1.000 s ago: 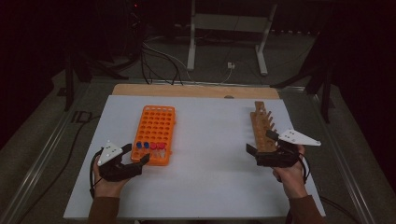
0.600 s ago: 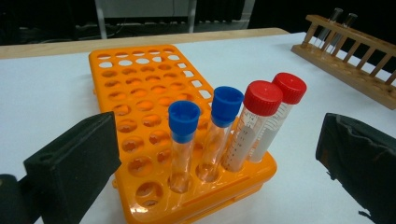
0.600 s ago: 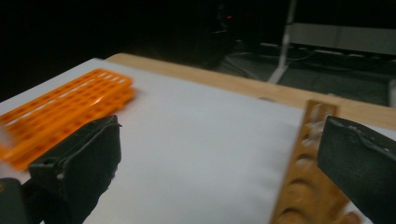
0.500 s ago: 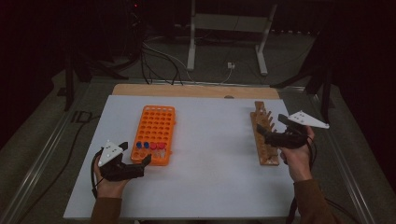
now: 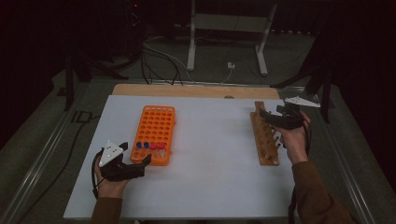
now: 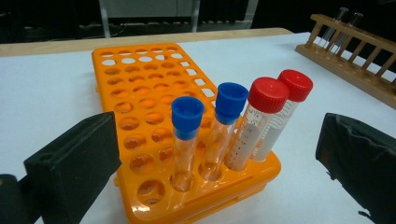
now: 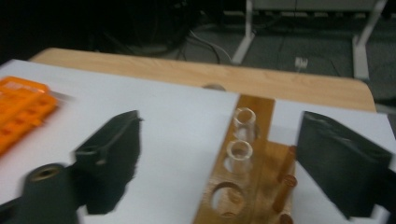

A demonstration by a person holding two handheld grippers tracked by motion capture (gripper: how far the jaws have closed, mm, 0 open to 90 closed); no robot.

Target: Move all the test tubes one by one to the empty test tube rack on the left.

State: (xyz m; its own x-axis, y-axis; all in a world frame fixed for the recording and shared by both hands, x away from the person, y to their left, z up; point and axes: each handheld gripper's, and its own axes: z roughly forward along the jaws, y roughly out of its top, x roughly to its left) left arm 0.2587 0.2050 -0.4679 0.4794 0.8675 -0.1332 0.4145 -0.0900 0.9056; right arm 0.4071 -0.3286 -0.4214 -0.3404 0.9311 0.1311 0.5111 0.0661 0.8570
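An orange tube rack (image 5: pixel 156 126) stands left of centre on the white table. Its near row holds two blue-capped tubes (image 6: pixel 187 135) and two red-capped tubes (image 6: pixel 261 121), all upright. My left gripper (image 5: pixel 136 154) sits at the rack's near end, open, and in the left gripper view (image 6: pixel 217 140) its jaws stand wide on either side of the capped tubes without touching them. A wooden rack (image 5: pixel 265 137) lies at the right. My right gripper (image 5: pixel 265 116) hovers open over its far end. Two clear uncapped glass tubes (image 7: pixel 243 135) stand in the wooden rack (image 7: pixel 261 182) between those jaws.
A white sheet (image 5: pixel 210 163) covers the table, and a bare wooden strip (image 5: pixel 187 90) runs along its far edge. Cables and a metal stand (image 5: pixel 224 42) are on the dark floor beyond. Several of the orange rack's holes (image 6: pixel 140 70) are unfilled.
My right gripper has moved away from the person, from the near end of the wooden rack to over its far end. The left gripper has stayed put.
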